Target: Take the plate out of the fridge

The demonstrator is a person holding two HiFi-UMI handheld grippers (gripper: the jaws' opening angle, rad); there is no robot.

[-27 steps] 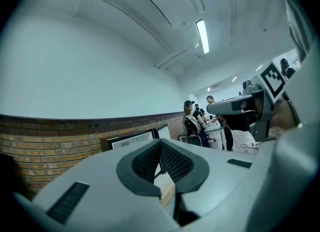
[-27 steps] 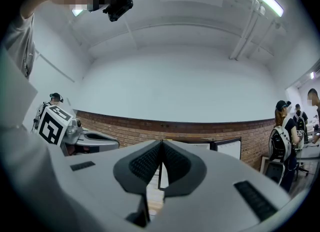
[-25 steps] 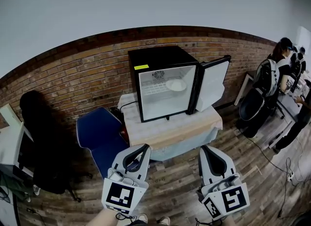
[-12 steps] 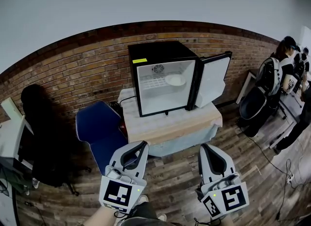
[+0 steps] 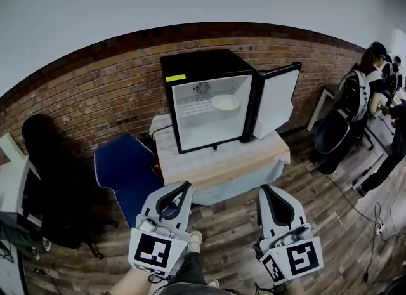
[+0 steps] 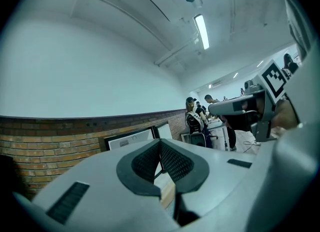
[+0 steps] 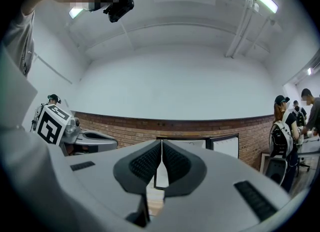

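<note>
Fridge [image 5: 204, 72]: black cabinet, standing upright on the tabletop [image 5: 222, 165], front opening facing the person.
Fridge door [image 5: 277, 100]: swung fully open at the right of the fridge, with its white inner face showing; its free edge stands forward over the right end of the tabletop.
Plate [image 5: 225, 102]: white, inside the fridge on the upper wire shelf [image 5: 193, 111], in the right half of the opening, on the door side.
Opening edges: black frame on all sides of the fridge; the white interior is lit.
Tabletop: cloth-covered; a bare strip runs in front of the fridge along its whole width.
Left hand-held gripper [image 5: 185, 188]: jaws closed tip to tip with nothing between them; held in front of the fridge, short of the tabletop's near edge, pointing towards the fridge.
Right hand-held gripper [image 5: 267, 190]: jaws closed tip to tip with nothing between them; level with the left one, in front of the fridge door.
Floor [image 5: 231, 230]: wood planks, open between the tabletop in front of the fridge and both hand-held grippers.
Blue chair [image 5: 124, 176]: left of the fridge and forward of it, just beside the tabletop's left end.
Brick wall [image 5: 95, 100]: directly behind the fridge.
People [image 5: 371, 75]: well to the right of the fridge, at another desk.
</note>
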